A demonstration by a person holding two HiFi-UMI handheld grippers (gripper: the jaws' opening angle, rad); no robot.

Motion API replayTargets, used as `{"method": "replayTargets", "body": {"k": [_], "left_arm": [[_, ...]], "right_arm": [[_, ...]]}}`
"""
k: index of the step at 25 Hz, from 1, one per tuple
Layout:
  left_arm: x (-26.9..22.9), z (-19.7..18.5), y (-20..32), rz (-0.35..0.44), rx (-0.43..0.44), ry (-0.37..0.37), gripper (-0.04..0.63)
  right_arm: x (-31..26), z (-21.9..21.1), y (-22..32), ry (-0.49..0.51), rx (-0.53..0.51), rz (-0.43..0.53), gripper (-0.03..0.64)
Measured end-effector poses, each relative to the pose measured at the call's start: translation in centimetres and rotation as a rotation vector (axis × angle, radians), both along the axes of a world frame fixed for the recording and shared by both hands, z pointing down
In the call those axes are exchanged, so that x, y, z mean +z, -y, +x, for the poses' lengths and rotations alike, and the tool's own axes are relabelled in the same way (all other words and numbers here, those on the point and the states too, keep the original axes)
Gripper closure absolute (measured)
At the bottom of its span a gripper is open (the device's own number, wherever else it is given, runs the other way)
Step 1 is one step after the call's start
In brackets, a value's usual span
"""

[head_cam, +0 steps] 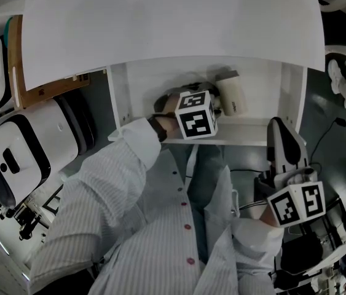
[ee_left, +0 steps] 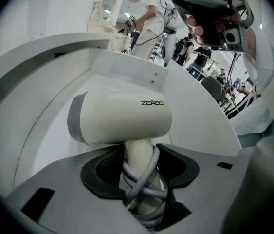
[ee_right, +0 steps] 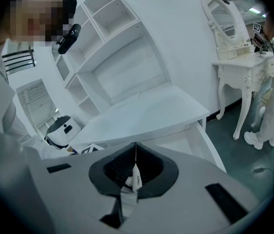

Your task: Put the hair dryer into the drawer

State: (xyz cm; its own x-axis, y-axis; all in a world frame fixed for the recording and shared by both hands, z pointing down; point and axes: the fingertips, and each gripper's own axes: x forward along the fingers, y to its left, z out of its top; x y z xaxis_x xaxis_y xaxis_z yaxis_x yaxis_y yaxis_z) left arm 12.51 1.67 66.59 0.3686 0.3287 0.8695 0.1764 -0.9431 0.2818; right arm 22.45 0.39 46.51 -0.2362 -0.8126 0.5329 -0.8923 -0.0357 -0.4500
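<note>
A cream hair dryer with a grey rear cap has its grey cord wound round the handle. My left gripper is shut on that handle and cord. In the head view the hair dryer sits low inside the open white drawer, with my left gripper reaching into the drawer from the front. My right gripper stands off to the right of the drawer, outside it. In the right gripper view, the right gripper has its jaws together, with only a small white tag at their seam.
The white table top overhangs the back of the drawer. A white appliance with black trim and a wooden board stand at the left. Cables lie on the dark floor at the right. White shelves and a dressing table show beyond.
</note>
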Motion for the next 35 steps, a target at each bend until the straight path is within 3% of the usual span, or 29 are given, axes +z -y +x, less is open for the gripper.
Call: {"method": "replayTargets", "body": {"k": [15,20,35], "left_arm": [[0.2,0.2,-0.3,-0.047,-0.043,-0.014,0.377],[0.3,-0.6,-0.6,-0.046,-0.031,0.009,0.32],[-7.7,-1.4,1.3,-0.02,-0.173,-0.136,0.311]], "right_arm": [[0.3,-0.6,0.4,0.003,-0.016,-0.008,0.604],[-0.3,-1.1,0.4,-0.005,-0.029,-0.004,0.604],[-6.6,-4.4,2.4,-0.073,-0.142,0.08,0.604]]}}
